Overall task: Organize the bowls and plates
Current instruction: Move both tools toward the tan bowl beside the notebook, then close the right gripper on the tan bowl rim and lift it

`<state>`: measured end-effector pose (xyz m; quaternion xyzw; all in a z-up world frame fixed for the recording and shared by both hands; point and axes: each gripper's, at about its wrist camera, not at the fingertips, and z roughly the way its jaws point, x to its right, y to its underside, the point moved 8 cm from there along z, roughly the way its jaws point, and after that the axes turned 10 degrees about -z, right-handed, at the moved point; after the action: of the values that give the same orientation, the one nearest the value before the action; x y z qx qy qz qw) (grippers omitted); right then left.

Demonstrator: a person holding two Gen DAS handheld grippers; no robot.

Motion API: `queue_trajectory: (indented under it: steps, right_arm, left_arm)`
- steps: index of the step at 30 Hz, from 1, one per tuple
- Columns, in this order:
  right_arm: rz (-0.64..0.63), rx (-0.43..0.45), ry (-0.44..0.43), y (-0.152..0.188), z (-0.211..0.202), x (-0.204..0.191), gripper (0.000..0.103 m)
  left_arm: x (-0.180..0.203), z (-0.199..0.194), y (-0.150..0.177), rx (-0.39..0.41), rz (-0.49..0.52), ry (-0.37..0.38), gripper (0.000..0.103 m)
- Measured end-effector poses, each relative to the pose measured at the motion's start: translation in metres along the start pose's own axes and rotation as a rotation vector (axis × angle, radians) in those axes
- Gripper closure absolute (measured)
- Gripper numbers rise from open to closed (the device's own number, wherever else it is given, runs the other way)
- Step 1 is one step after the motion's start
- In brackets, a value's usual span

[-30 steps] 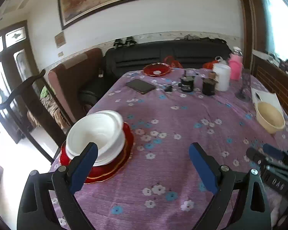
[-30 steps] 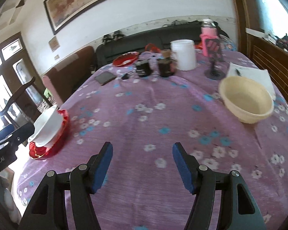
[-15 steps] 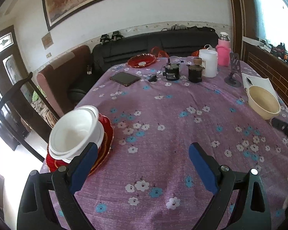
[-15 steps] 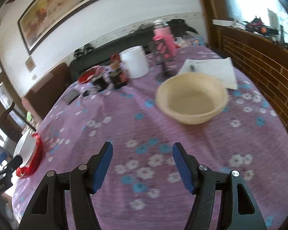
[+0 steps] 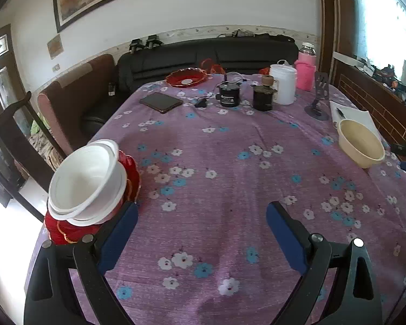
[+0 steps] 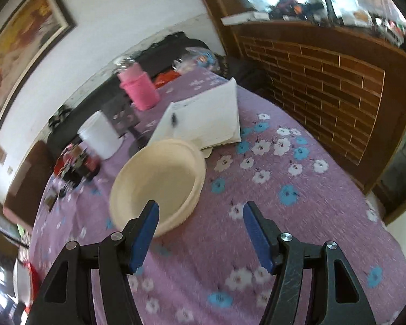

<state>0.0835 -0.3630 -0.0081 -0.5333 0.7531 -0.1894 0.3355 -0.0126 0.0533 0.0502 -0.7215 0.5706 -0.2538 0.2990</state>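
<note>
Looking along the left claw (image 5: 200,233), we see its jaws spread wide and grasping nothing, poised above the flowered table (image 5: 224,140). To its left, at the table's near edge, two white bowls (image 5: 86,181) sit nested, tilted, on a stack of red plates (image 5: 65,230). One more red plate (image 5: 186,77) lies at the far end, well apart from the stack, and the cream bowl (image 5: 361,143) stands alone near the right edge.

In the right wrist view, the right claw (image 6: 200,218) is likewise released and empty, its left finger (image 6: 146,233) overlapping the near rim of the cream bowl (image 6: 159,181) — whether it touches the rim we cannot tell. The bowl rests on the table (image 6: 297,189), just in front of a white sheet of paper (image 6: 208,122); the picture is blurred.

We judge the step in hand to be the reach for the cream bowl — gathering it toward the stack. The next move calls for straddling the near rim with one finger inside and one outside, then closing firmly before lifting.
</note>
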Motion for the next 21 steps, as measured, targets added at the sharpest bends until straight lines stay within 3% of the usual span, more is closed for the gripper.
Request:
queue_trajectory:
  steps: [3, 6, 7, 9, 10, 16, 21]
  right_arm:
    - [0.050, -0.015, -0.002, -0.011, 0.026, 0.000, 0.034]
    - [0.018, -0.032, 0.030, -0.018, 0.049, -0.008, 0.037]
    - [0.013, -0.038, 0.039, -0.018, 0.056, -0.009, 0.043]
    - [0.012, -0.065, 0.008, -0.013, 0.068, -0.013, 0.080]
    - [0.015, -0.078, -0.012, -0.010, 0.072, -0.014, 0.084]
    - [0.033, -0.102, -0.222, 0.002, 0.074, -0.035, 0.091]
    - [-0.081, -0.161, -0.394, 0.018, 0.064, -0.088, 0.091]
  left_arm:
    - [0.007, 0.001, 0.000, -0.015, 0.008, 0.021, 0.007]
    - [0.013, 0.001, -0.001, -0.027, 0.017, 0.031, 0.007]
    - [0.014, 0.001, -0.001, -0.026, 0.019, 0.029, 0.007]
    - [0.017, 0.002, -0.002, -0.023, 0.023, 0.024, 0.007]
    - [0.018, 0.003, -0.003, -0.024, 0.025, 0.021, 0.007]
    - [0.027, 0.019, 0.002, -0.091, 0.002, 0.056, 0.007]
    - [0.032, 0.031, 0.009, -0.145, -0.021, 0.075, 0.008]
